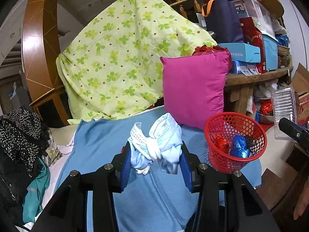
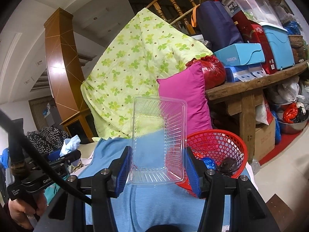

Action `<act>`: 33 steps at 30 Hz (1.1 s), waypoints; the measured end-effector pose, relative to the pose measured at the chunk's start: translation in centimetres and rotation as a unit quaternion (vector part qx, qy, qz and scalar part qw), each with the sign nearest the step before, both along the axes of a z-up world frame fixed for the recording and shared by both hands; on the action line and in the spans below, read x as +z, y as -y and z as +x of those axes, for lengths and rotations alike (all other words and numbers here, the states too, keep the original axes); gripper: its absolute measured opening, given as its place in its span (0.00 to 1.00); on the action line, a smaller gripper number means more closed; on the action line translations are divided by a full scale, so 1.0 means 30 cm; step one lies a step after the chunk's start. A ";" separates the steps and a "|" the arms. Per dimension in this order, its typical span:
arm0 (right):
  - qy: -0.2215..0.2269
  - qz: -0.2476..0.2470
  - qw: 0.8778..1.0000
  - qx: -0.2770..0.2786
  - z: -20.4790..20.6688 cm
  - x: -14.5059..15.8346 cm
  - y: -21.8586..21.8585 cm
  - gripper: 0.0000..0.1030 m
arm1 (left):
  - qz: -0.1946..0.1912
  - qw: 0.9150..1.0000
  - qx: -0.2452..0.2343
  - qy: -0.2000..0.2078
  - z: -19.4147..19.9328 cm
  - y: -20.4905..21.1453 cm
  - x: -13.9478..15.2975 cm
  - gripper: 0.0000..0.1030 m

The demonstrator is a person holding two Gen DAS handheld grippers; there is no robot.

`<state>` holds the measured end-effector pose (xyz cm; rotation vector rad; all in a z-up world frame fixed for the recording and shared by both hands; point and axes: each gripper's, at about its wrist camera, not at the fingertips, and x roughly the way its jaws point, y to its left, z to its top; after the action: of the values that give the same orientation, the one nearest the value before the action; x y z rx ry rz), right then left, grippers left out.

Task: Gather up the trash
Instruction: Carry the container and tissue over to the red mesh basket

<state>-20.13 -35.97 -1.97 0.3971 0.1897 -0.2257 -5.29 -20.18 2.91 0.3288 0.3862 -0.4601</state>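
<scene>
My left gripper [image 1: 154, 154] is shut on a knotted bundle of pale blue and white face masks [image 1: 158, 145], held above the blue blanket [image 1: 100, 145]. My right gripper [image 2: 158, 160] is shut on a clear plastic tray [image 2: 160, 135], held upright just left of the red mesh basket [image 2: 218, 145]. The same tray shows at the right edge of the left wrist view [image 1: 283, 106]. The basket [image 1: 233, 143] stands on the blanket to the right of the left gripper and holds red, blue and dark wrappers [image 1: 239, 147].
A magenta pillow [image 1: 195, 87] leans behind the basket, with a green clover quilt [image 1: 123, 58] to its left. Dark and teal clothes [image 1: 21, 135] pile at the left. A wooden table [image 2: 251, 85] stacked with boxes stands at the right, with bags and bowls under it.
</scene>
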 end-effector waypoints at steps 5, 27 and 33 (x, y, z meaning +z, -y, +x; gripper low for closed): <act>-0.002 -0.001 1.000 -0.006 -0.011 0.002 -0.004 0.55 | -0.006 1.000 -0.001 -0.012 0.011 -0.009 -0.006 0.46; 0.001 0.026 0.995 -0.101 -0.166 -0.024 0.194 0.55 | -0.004 0.998 -0.032 -0.050 0.009 0.014 -0.069 0.46; -0.001 0.033 0.994 -0.107 -0.174 -0.034 0.213 0.55 | -0.003 0.998 -0.032 -0.060 0.013 0.014 -0.087 0.46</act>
<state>-25.33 -42.35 -2.98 0.4841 0.1574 -0.4315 -4.89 -20.60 0.29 0.3086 0.4924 -0.5461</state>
